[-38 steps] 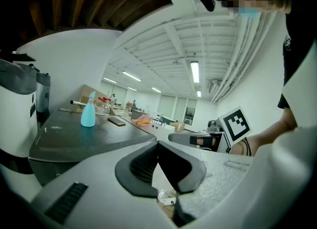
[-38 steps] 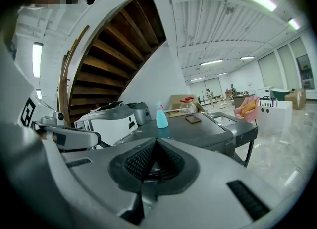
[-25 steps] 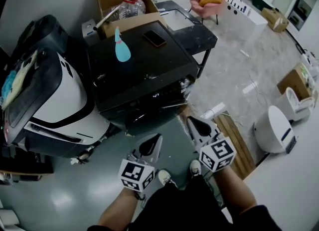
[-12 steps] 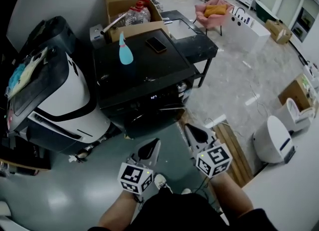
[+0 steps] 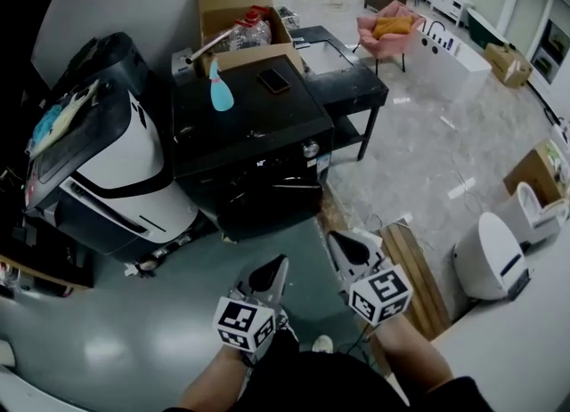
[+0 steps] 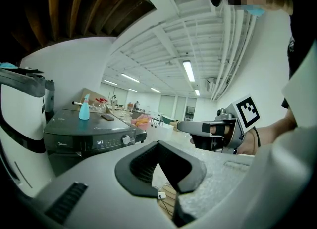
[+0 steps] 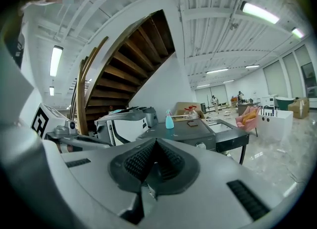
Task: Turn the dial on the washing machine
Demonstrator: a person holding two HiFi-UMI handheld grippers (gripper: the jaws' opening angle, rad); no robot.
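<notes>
The black washing machine (image 5: 240, 130) stands ahead of me, its silver dial (image 5: 310, 148) at the right end of the front panel. The left gripper view shows the dial (image 6: 127, 140) beside a lit display, and in the right gripper view the dial (image 7: 200, 145) is small and far off. My left gripper (image 5: 278, 263) and right gripper (image 5: 337, 239) hang side by side over the floor, well short of the machine. Both are shut with nothing between the pads.
A blue spray bottle (image 5: 218, 90) and a phone (image 5: 273, 80) lie on the machine's top. A white-and-black appliance (image 5: 107, 170) stands to its left, a black table (image 5: 347, 72) to its right, a cardboard box (image 5: 233, 5) behind. Wooden planks (image 5: 414, 268) lie at my right.
The washing machine sits a little higher and farther off in the head view. Both grippers stay low, shut and side by side.
</notes>
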